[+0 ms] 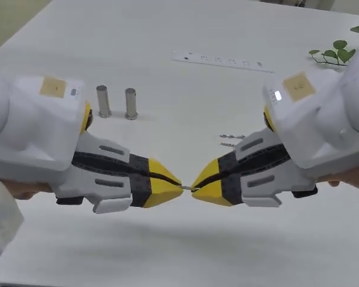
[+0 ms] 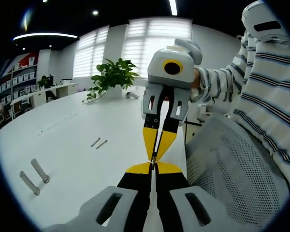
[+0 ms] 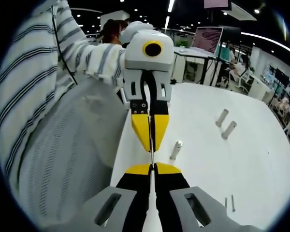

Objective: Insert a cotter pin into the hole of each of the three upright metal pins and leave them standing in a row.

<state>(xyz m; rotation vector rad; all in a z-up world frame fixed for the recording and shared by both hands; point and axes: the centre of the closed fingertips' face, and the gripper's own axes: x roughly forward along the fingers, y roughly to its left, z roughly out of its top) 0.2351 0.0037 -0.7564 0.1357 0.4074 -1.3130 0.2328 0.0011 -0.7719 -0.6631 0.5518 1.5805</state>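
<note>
My left gripper (image 1: pixel 177 182) and right gripper (image 1: pixel 195 185) meet tip to tip above the table's near side. Both are shut on the ends of a thin cotter pin (image 1: pixel 186 188), which also spans the tips in the right gripper view as the cotter pin (image 3: pixel 152 155). Two metal pins (image 1: pixel 103 100) (image 1: pixel 130 103) stand upright side by side behind the left gripper. A third metal pin (image 3: pixel 175 150) stands upright near the table's front edge, just beyond the tips. Two spare cotter pins (image 1: pixel 230 140) lie flat behind the right gripper.
A white power strip (image 1: pixel 218 60) lies across the far side of the white table (image 1: pixel 167 251). A potted plant (image 1: pixel 341 51) stands at the far right corner. A mesh chair back (image 2: pixel 232 164) and a person's striped sleeve sit close to the table's near edge.
</note>
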